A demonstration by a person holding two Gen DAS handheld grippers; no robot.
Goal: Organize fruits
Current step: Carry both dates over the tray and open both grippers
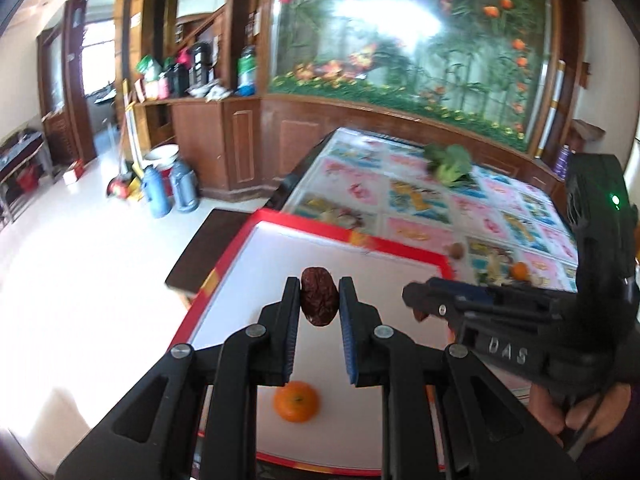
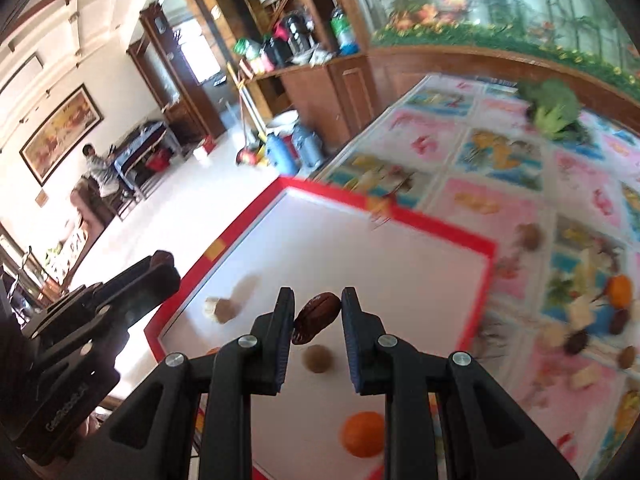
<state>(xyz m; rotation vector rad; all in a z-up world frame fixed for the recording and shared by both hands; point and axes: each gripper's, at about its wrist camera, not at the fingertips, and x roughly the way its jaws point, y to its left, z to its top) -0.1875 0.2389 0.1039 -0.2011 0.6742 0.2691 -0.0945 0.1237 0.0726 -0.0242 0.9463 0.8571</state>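
My left gripper [image 1: 319,294] is shut on a wrinkled dark red date [image 1: 319,296] and holds it above the white tray with a red rim [image 1: 352,238]. My right gripper [image 2: 317,310] is shut on another dark date [image 2: 316,317] above the same tray [image 2: 440,226]. An orange [image 1: 297,401] lies in the tray under my left gripper; it also shows in the right wrist view [image 2: 363,434]. A walnut [image 2: 317,358] and a pale chunk [image 2: 221,309] lie in the tray too. The right gripper shows at the right of the left wrist view [image 1: 416,300].
More fruit lies on the patterned tablecloth right of the tray: an orange [image 2: 620,290], dates [image 2: 576,342] and walnuts [image 2: 530,236]. Broccoli [image 1: 450,164] sits at the table's far side. Thermos flasks [image 1: 170,190] stand on the floor to the left.
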